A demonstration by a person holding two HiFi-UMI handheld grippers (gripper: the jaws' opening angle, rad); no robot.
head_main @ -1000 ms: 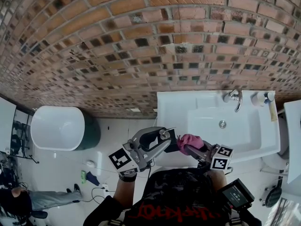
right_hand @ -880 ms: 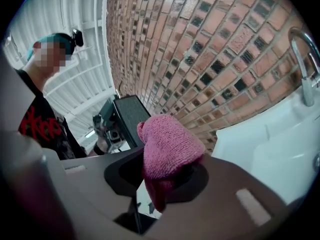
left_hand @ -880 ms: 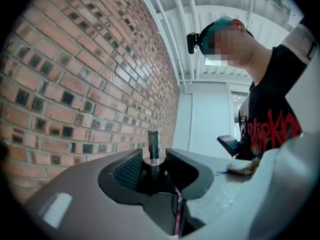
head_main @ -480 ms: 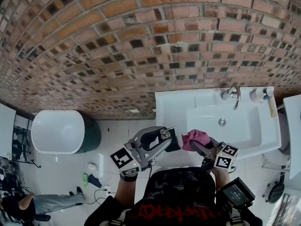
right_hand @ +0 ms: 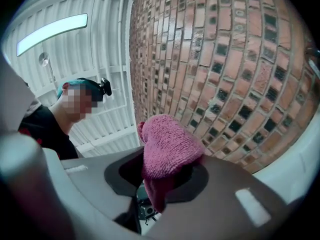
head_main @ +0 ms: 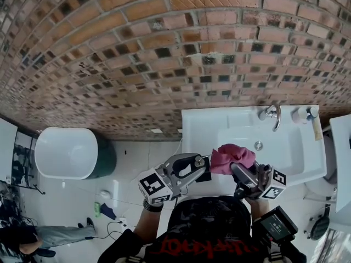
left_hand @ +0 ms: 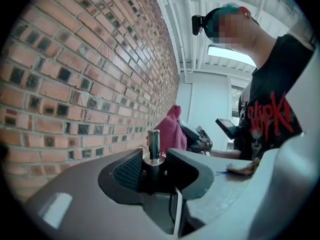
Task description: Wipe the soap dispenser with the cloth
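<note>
Our left gripper [head_main: 201, 167] pinches the soap dispenser [left_hand: 153, 144]; our right gripper [head_main: 237, 170] pinches the cloth [head_main: 230, 156] (hold tight), so we rub gently.

1. The left gripper [head_main: 193, 167] lies roughly level and points toward the other one. Its jaws are closed on the soap dispenser [left_hand: 152, 156], whose metal pump stands up between them.
2. The right gripper [head_main: 237, 170] tilts upward, with its jaws clamped on the bunched pink cloth [head_main: 230, 156].
3. The two grippers sit near each other in front of the chest. The left forearm [head_main: 143, 224] is bent in close.
</note>
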